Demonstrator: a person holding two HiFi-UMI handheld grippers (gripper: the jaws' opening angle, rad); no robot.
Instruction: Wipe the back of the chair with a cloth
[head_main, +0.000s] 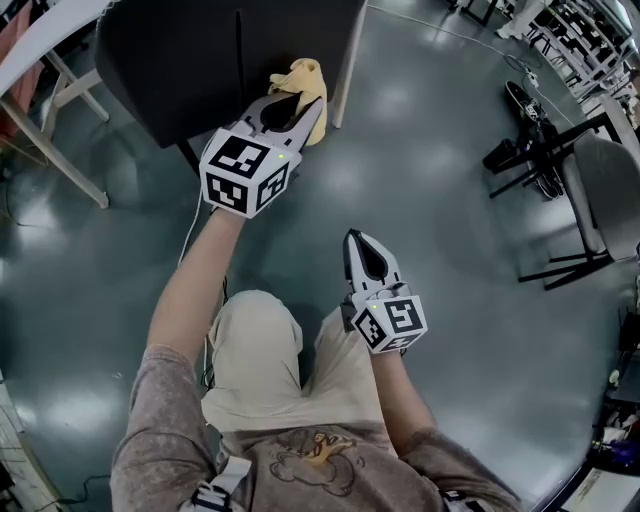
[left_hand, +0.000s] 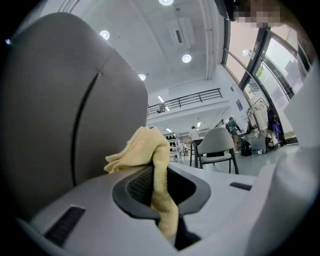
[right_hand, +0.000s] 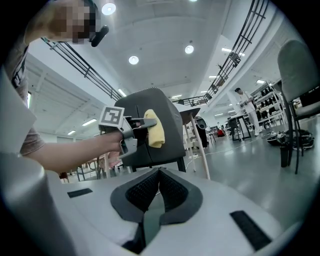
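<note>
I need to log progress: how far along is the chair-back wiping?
Done: the left gripper is shut on the yellow cloth. In hand: the cloth is held at the dark chair back, seemingly touching it. Left: the wiping strokes themselves; no wiped patch shows on the back. The right gripper hangs low, fingers together, empty.

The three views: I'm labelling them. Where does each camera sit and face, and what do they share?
Head view: on the person's head, facing steeply down at grey floor; both forearms and knees show.
Left gripper view: on the left gripper, looking up along jaws shut on the yellow cloth, beside the dark grey chair back; the person shows at top right.
Right gripper view: on the right gripper, jaws together, empty, facing the chair; the left forearm shows.
Shared: all show cloth and chair back.
</note>
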